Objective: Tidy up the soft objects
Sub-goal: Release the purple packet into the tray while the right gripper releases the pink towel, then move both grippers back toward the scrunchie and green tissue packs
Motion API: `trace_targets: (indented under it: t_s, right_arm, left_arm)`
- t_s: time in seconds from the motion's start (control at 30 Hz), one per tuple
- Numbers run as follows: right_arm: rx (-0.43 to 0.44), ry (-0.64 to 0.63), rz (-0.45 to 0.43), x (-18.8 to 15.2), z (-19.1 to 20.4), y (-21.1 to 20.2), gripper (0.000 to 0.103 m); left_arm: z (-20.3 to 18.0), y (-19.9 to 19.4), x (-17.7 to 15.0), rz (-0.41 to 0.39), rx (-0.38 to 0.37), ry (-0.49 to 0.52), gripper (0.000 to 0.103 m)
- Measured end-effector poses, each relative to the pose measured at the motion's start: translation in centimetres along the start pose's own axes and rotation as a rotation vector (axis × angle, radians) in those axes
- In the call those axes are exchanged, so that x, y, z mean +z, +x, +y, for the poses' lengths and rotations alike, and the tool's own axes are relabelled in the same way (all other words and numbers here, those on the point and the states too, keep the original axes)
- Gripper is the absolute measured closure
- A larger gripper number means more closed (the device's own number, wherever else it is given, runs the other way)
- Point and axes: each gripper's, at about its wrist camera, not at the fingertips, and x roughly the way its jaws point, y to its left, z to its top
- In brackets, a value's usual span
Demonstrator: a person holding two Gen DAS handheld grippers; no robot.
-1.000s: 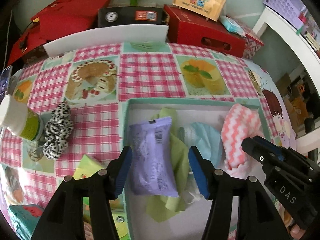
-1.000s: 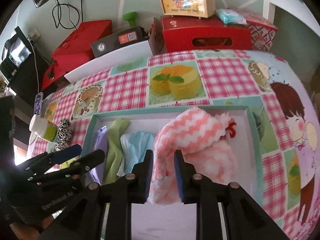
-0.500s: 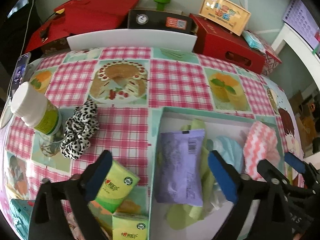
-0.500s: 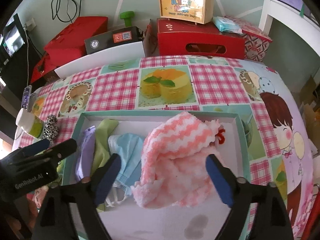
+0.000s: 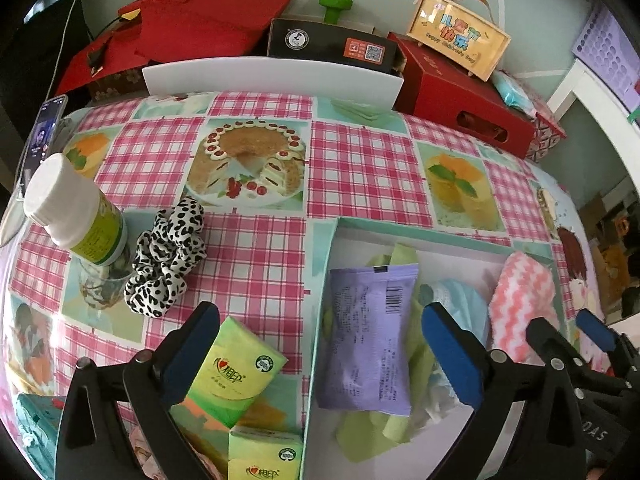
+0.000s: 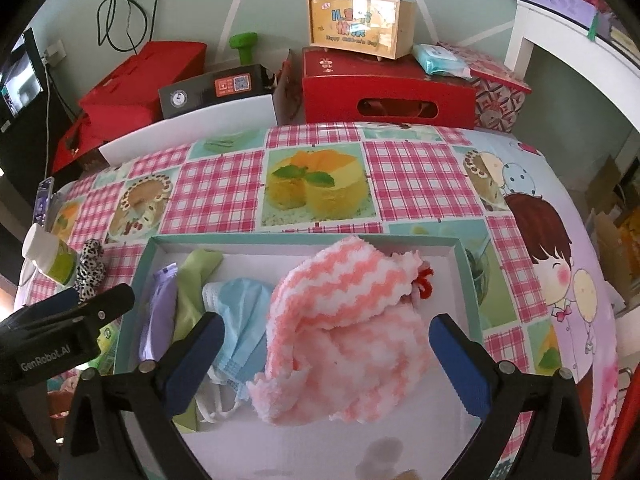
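Observation:
A white tray with a teal rim (image 6: 304, 238) holds a purple packet (image 5: 368, 336), a green cloth (image 5: 368, 436), a blue face mask (image 6: 240, 308) and a pink-and-white fluffy towel (image 6: 344, 320). My right gripper (image 6: 326, 324) hovers over the towel; its jaws are opening, and the towel lies loose between them, untouched by the pads. My left gripper (image 5: 320, 320) stands open astride the tray's left rim, above the purple packet and a green tissue pack (image 5: 232, 372). A leopard-print scrunchie (image 5: 168, 256) lies on the tablecloth left of the tray.
A white-capped bottle (image 5: 76, 216) stands beside the scrunchie, with a phone (image 5: 44, 136) at the table's left edge. A second tissue pack (image 5: 264, 456) lies near the front. Red boxes (image 6: 384, 92), a black box (image 5: 332, 44) and a white board (image 5: 272, 76) line the far edge.
Both grippers opened wide. The right one let go of the pink towel, which now rests in the tray. The left one released the purple packet and shifted left across the tray rim.

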Motion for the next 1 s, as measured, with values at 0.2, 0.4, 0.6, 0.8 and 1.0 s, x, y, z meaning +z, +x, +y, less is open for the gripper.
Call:
trace_targets:
  t_s: [0.2,0.4,0.6,0.8,1.0]
  right_arm:
    - [0.015,-0.002,-0.029,0.2,0.5,-0.5,0.000]
    - [0.034,-0.009,-0.066,0.5,1.4,-1.3,0.000]
    - [0.073,-0.038,-0.096,0.7,3.2,-1.8,0.000]
    - [0.142,-0.131,-0.088,0.4,7.2,-1.5,0.000]
    - [0.256,-0.262,-0.055,-0.4,12.3,-0.7,0.000]
  left_arm:
    - [2.3,-2.3,0.6,-0.069,-0.016,-0.051,0.002]
    - [6.9,-5.1,1.1,-0.148,0.033,-0.111,0.002]
    - [11.5,-6.0,0.6,-0.152,0.095,-0.193,0.002]
    - [13.6,-5.1,-0.1,-0.109,0.116,-0.220,0.002]
    - [15.2,-4.9,-0.6,-0.063,0.088,-0.266,0.002]
